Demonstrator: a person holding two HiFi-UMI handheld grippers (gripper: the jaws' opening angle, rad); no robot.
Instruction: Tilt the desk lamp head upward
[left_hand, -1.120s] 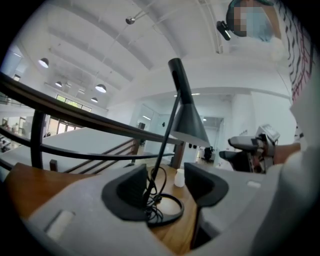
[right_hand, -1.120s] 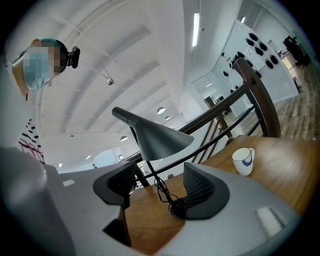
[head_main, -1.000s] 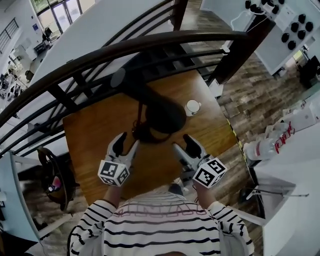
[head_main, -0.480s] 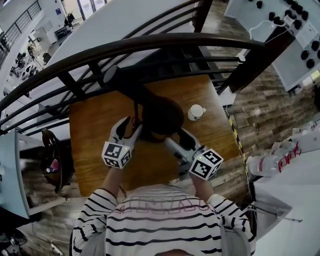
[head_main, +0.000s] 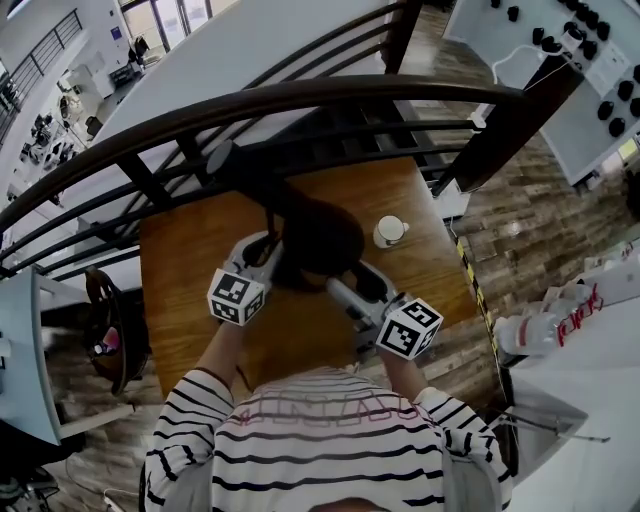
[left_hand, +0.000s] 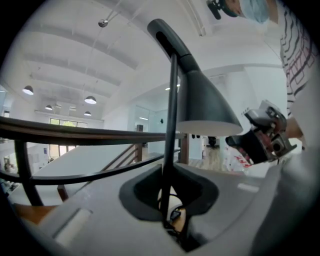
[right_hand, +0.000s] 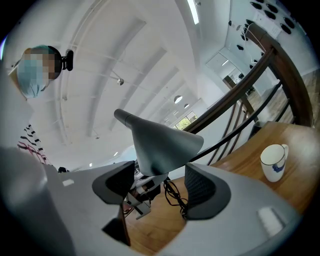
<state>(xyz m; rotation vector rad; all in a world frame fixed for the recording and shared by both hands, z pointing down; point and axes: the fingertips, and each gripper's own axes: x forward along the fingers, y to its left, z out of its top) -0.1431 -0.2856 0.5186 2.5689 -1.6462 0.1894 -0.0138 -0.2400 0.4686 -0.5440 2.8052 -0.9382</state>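
Note:
The black desk lamp's shade (head_main: 322, 238) stands mid-table, its cone (left_hand: 202, 102) pointing down. Its thin stem (left_hand: 171, 125) runs down between the pads of my left gripper (left_hand: 167, 200). Those jaws have just been closing and now pinch the stem. In the head view my left gripper (head_main: 262, 250) sits at the lamp's left side. My right gripper (head_main: 350, 283) is open at the shade's near right. In the right gripper view the shade (right_hand: 162, 145) hangs just above and beyond the open jaws (right_hand: 160, 187), untouched.
A white cup (head_main: 388, 231) stands on the wooden table (head_main: 190, 270) right of the lamp. The lamp's black cable (right_hand: 175, 192) lies coiled near its base. A dark curved railing (head_main: 300, 100) runs behind the table.
Both grippers have moved in toward the lamp. My left gripper, wide open before, has reached the stem and closed on it. The right stays open, now by the shade.

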